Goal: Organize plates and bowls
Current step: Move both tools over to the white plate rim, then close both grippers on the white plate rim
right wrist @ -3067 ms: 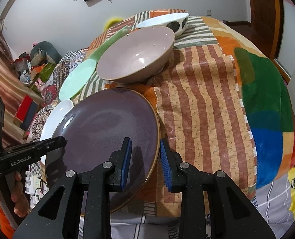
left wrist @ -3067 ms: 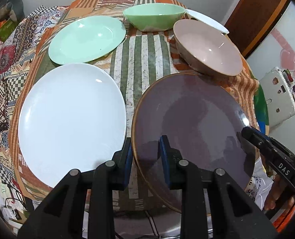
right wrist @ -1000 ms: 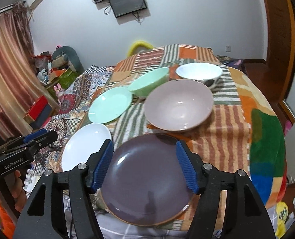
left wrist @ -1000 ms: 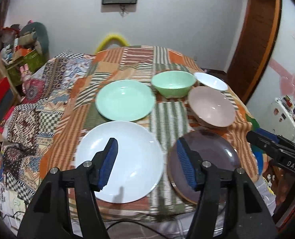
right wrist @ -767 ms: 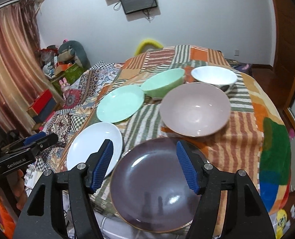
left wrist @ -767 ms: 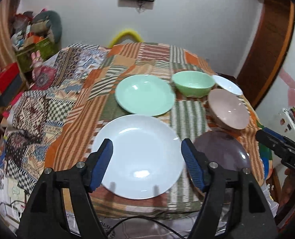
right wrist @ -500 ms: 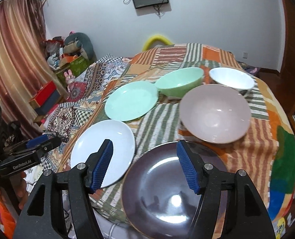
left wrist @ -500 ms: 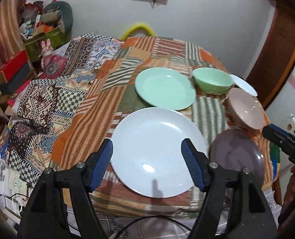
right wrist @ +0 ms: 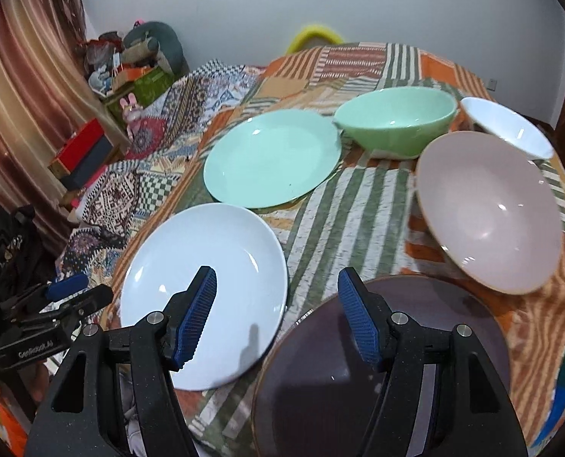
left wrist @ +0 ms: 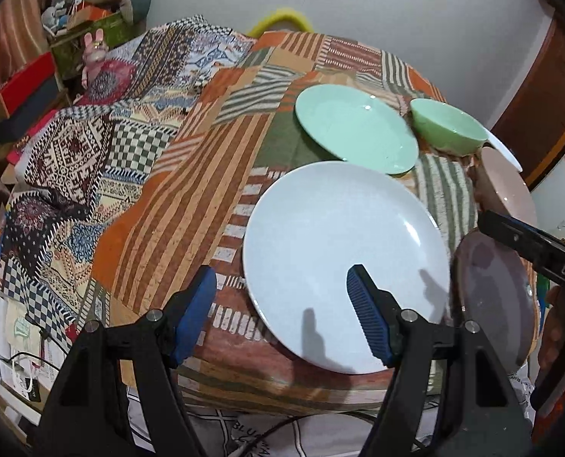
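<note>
Right now I see five dishes and a sixth part-hidden one on the counter (right wrist: 358, 205), which is draped in a striped patchwork cloth, and every plate and bowl is bare inside. Nearest me lie the white plate (left wrist: 343, 262) and, just to its right, the dark purple plate (right wrist: 427, 342), whose near rim runs out of the right wrist view. Behind the white plate sits the mint plate (right wrist: 272, 158), with the mint bowl (right wrist: 396, 123) just beside it on the right. The pink bowl (right wrist: 488, 209) stands tilted beyond the purple plate, and the white bowl (right wrist: 509, 127) behind it is partly cut off by it; in the left wrist view only a sliver of that bowl shows. My left hand-held gripper (left wrist: 282, 308) hangs above the near left edge of the white plate, its jaws spread wide with nothing between them. My right hand-held gripper (right wrist: 278, 310) is likewise spread and holds nothing, poised over the gap between the white and purple plates.
</note>
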`<state>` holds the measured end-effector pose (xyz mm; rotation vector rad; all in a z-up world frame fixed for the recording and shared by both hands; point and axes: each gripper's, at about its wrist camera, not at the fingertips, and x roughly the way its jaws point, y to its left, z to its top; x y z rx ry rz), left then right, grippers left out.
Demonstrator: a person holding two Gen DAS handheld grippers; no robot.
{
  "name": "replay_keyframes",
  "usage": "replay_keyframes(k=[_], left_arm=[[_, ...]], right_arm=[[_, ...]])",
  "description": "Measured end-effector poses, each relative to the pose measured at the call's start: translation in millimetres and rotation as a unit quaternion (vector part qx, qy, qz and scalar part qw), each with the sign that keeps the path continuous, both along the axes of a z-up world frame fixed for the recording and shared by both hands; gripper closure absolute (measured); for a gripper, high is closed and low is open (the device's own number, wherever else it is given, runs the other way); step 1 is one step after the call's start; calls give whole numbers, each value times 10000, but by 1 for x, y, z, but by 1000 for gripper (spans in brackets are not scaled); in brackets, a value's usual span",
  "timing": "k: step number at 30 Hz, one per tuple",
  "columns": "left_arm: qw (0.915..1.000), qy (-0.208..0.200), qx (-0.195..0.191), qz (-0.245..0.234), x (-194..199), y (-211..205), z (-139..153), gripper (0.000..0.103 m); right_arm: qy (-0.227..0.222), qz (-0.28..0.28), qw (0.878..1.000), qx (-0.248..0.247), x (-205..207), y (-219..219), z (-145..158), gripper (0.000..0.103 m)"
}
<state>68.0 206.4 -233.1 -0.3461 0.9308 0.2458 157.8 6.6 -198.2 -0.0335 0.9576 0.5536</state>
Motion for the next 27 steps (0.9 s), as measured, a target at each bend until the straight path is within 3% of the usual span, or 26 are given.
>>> replay_keyframes(k=[6, 13, 19, 27], left_arm=[[9999, 63, -153, 26, 3, 10, -15, 35], [9988, 206, -440, -8, 8, 21, -35, 58], [9973, 330, -649, -35, 12, 23, -48, 68], [9968, 356, -711, -60, 16, 24, -53, 68]], right_arm=[[177, 104, 9996, -173, 10, 13, -16, 40], [451, 185, 9987, -147, 20, 18, -27, 55], [555, 193, 9980, -235, 24, 18, -32, 64], [726, 377, 9958, -412, 27, 27, -43, 67]])
